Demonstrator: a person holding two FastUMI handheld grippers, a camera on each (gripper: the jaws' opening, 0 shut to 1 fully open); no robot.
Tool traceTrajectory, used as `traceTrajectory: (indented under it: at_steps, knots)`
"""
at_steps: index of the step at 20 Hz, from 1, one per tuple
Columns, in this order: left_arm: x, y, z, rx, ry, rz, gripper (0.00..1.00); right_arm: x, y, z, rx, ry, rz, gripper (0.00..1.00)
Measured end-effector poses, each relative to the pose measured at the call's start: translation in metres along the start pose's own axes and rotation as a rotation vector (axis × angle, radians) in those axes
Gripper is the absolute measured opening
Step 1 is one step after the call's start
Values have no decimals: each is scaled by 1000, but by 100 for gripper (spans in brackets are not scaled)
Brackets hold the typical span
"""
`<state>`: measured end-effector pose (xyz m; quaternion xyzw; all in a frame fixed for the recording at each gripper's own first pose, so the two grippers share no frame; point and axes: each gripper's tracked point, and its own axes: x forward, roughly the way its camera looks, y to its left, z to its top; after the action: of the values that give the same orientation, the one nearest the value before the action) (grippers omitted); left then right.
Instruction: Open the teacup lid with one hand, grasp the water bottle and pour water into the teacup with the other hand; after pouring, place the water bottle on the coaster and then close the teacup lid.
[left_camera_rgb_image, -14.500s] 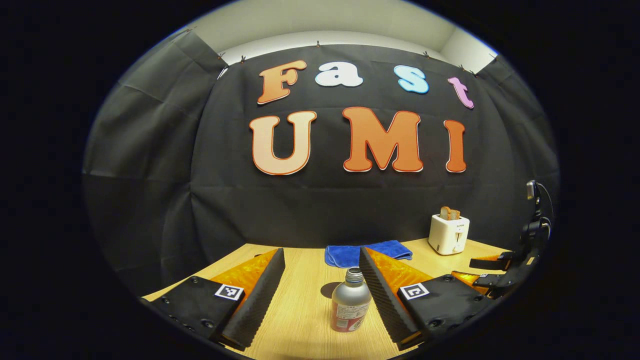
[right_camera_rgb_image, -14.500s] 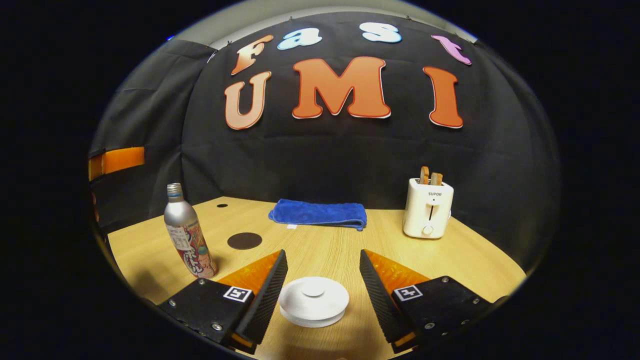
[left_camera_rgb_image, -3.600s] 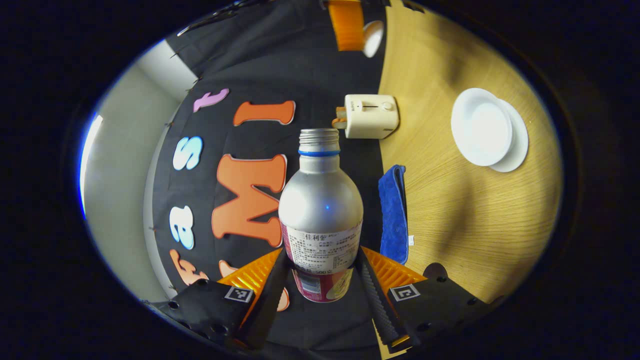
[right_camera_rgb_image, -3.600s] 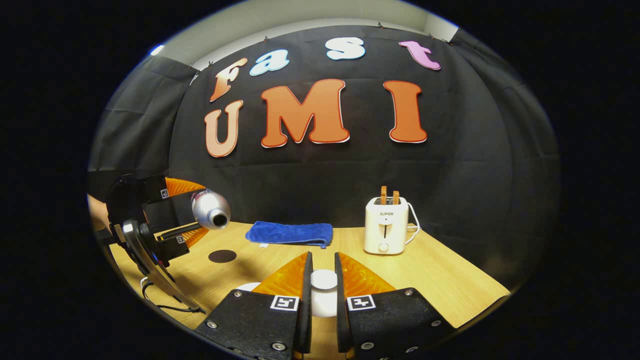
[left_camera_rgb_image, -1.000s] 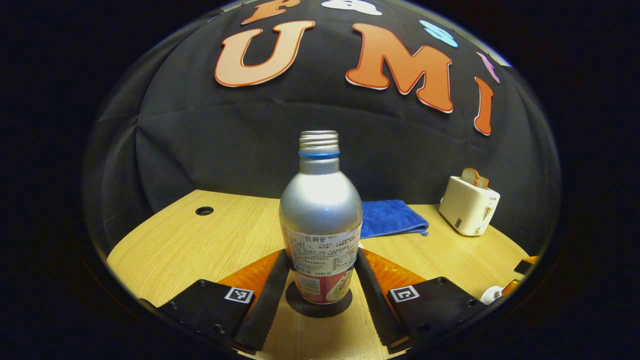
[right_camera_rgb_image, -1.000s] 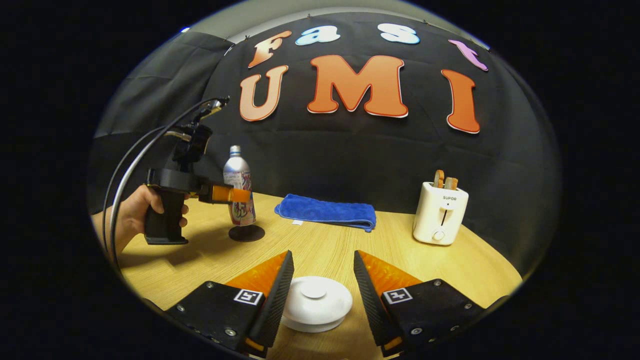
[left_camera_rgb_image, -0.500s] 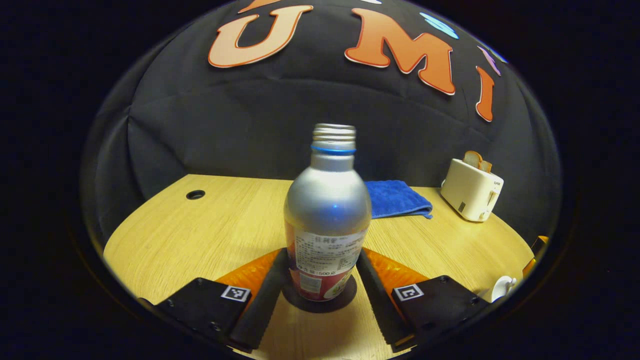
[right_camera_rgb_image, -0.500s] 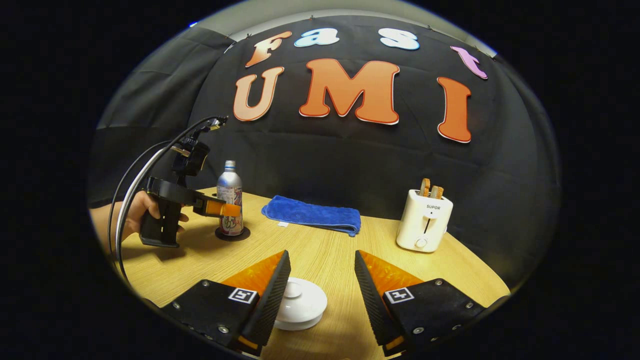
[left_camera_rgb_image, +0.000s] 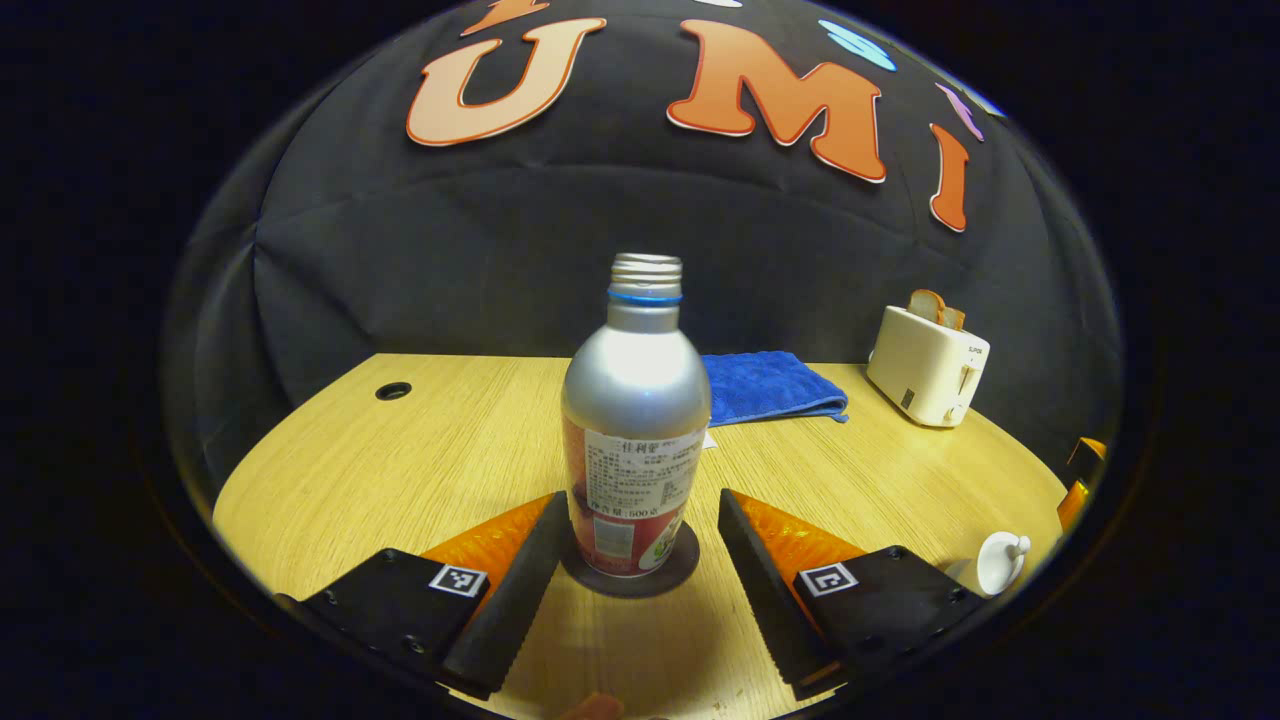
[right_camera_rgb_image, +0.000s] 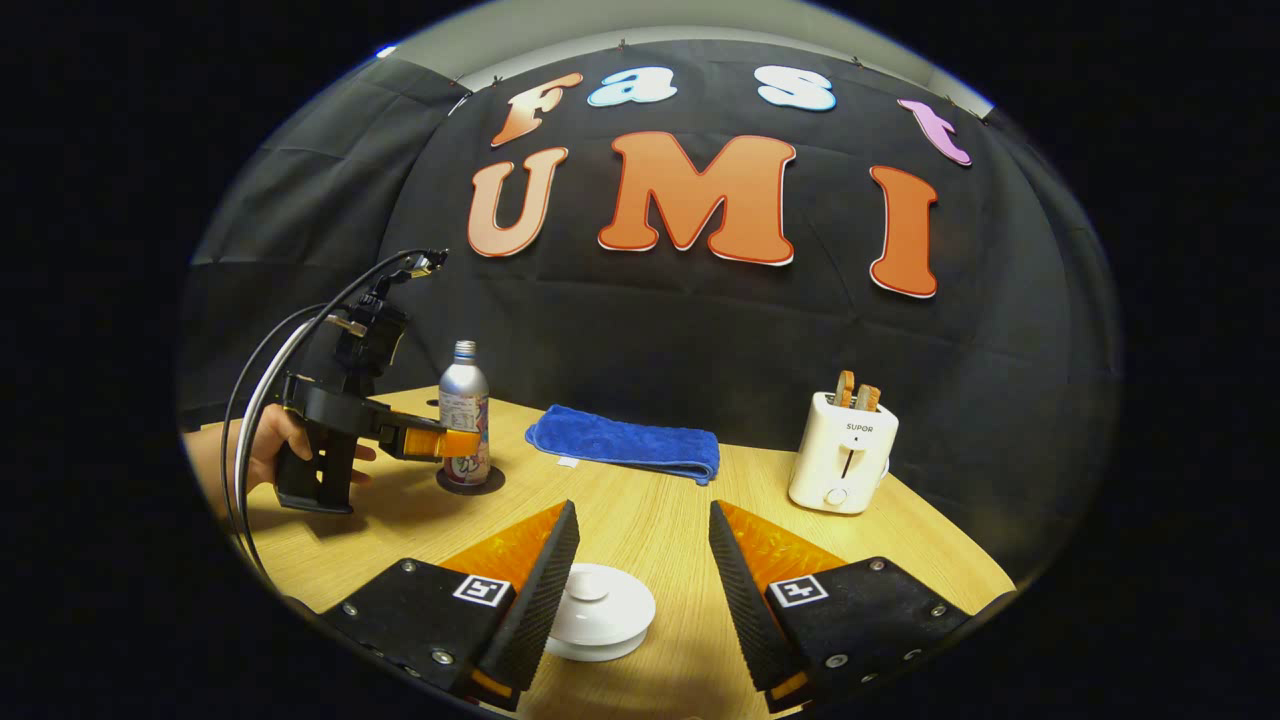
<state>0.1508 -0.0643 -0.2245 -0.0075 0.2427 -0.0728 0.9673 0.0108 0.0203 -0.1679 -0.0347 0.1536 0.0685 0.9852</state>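
Observation:
The silver water bottle (left_camera_rgb_image: 636, 400) stands upright and uncapped on the dark round coaster (left_camera_rgb_image: 680, 575). My left gripper (left_camera_rgb_image: 640, 500) is open, one finger on each side of the bottle's base; the right finger stands clear of it. The right gripper view has that same bottle (right_camera_rgb_image: 462, 420) on its coaster (right_camera_rgb_image: 470, 486) at the far left, with the left gripper (right_camera_rgb_image: 445, 440) around it and a hand (right_camera_rgb_image: 262, 445) holding it. The white teacup (right_camera_rgb_image: 598, 610), lid on, sits on the table between the fingers of my open right gripper (right_camera_rgb_image: 642, 510), nearer the left finger. In the left gripper view the teacup (left_camera_rgb_image: 990, 562) is at the lower right.
A folded blue cloth (right_camera_rgb_image: 622, 443) lies at the back of the wooden table (right_camera_rgb_image: 900, 540). A white toaster (right_camera_rgb_image: 842, 462) with bread slices stands at the back right. A cable hole (left_camera_rgb_image: 393, 390) is in the table's far left. Cables loop from the left gripper.
My left gripper's fingers have spread off the bottle, which now stands free on the coaster. My right gripper stays open over the lidded teacup, which has shifted slightly left in its view.

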Motion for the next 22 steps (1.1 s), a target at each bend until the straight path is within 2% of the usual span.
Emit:
traceTrajectory:
  at_steps: [1,5,10,11,12,16,22]
  knots:
    - [-8,-1,3,9,-17,2,96,-3,3,4,-3,-9,3,79]
    - [-53,-5,30,15,-123,21,98,-13,6,24,-11,-59,-12,80]
    - [-113,3,60,-11,-267,66,97,-25,-1,50,14,-134,-49,89]
    - [-124,4,63,-8,-282,78,97,-28,-4,54,21,-148,-62,87]
    - [-136,4,67,-6,-303,86,97,-30,-5,57,28,-160,-69,92]
    - [-177,11,83,-5,-392,135,95,-38,-7,71,36,-195,-84,92]
    - [-218,15,94,19,-475,155,97,-47,-5,93,-5,-246,-110,93]
